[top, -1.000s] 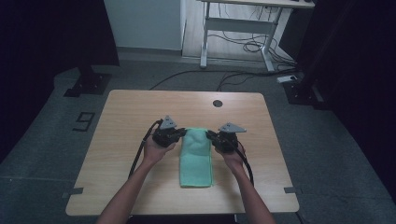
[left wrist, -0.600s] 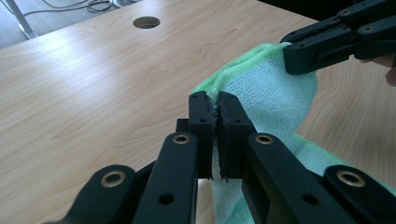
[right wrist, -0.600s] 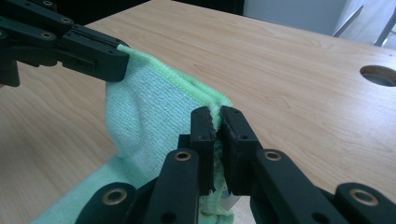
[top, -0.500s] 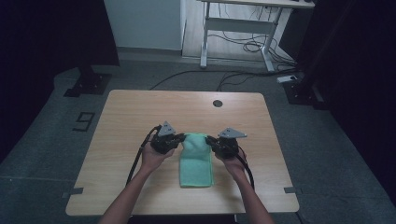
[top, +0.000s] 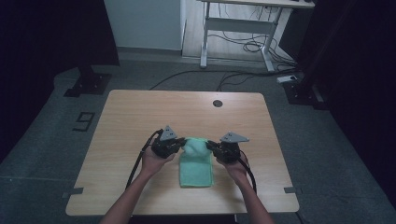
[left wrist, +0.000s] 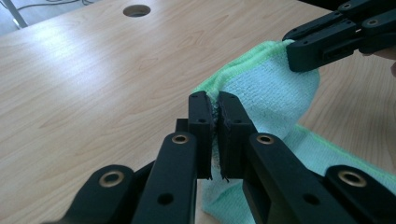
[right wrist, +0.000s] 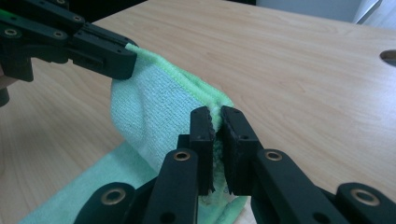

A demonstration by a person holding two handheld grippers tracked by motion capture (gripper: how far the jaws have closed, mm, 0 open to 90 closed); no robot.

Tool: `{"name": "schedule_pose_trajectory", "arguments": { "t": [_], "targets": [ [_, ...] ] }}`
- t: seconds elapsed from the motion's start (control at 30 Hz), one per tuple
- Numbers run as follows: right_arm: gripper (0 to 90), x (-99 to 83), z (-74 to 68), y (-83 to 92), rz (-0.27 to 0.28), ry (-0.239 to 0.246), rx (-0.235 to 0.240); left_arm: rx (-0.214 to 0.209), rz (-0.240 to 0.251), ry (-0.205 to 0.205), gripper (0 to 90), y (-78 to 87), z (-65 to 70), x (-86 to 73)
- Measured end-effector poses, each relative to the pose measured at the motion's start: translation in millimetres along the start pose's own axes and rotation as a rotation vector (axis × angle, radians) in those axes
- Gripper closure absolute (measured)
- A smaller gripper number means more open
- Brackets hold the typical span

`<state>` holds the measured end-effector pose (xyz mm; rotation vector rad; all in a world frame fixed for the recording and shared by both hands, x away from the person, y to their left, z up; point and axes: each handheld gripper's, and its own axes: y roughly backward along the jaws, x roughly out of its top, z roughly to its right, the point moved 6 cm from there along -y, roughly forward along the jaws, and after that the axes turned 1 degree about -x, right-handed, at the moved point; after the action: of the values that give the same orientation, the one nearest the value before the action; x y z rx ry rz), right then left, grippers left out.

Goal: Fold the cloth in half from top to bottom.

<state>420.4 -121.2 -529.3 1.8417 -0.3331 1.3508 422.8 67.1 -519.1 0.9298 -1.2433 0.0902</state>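
left gripper (left wrist: 214,135) and right gripper (right wrist: 215,140) each have their jaws clamped on one far corner of the pale green microfibre cloth (top: 196,161), raising that edge off the light wooden table (top: 140,116) while the near part lies flat. risk, as judged: thin bites on the hem could slip under uneven pulling, dropping a corner and skewing the fold.

The green cloth (top: 196,163) lies lengthwise on the table, its far edge lifted and bunched.
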Motion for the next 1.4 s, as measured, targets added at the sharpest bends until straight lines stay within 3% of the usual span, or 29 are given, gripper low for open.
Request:
{"name": "schedule_pose_trajectory", "arguments": {
  "t": [0.57,0.8,1.1,1.4],
  "targets": [
    [82.8,-19.5,-19.3,8.4,-0.022,0.031,0.058,-0.027,-0.032,-0.006,84.4,15.7,19.2,-24.1],
    [82.3,-34.6,-23.4,13.4,-0.041,0.027,0.078,-0.036,-0.048,-0.035,84.1,18.8,35.7,-36.2],
    [81.8,-56.4,-34.1,25.1,-0.051,0.033,0.109,-0.056,-0.051,-0.043,83.6,22.3,54.7,-58.1],
    [80.6,-64.7,-42.4,34.9,-0.043,0.046,0.125,-0.058,-0.045,-0.058,82.6,27.4,64.4,-66.0]
  ]
}}
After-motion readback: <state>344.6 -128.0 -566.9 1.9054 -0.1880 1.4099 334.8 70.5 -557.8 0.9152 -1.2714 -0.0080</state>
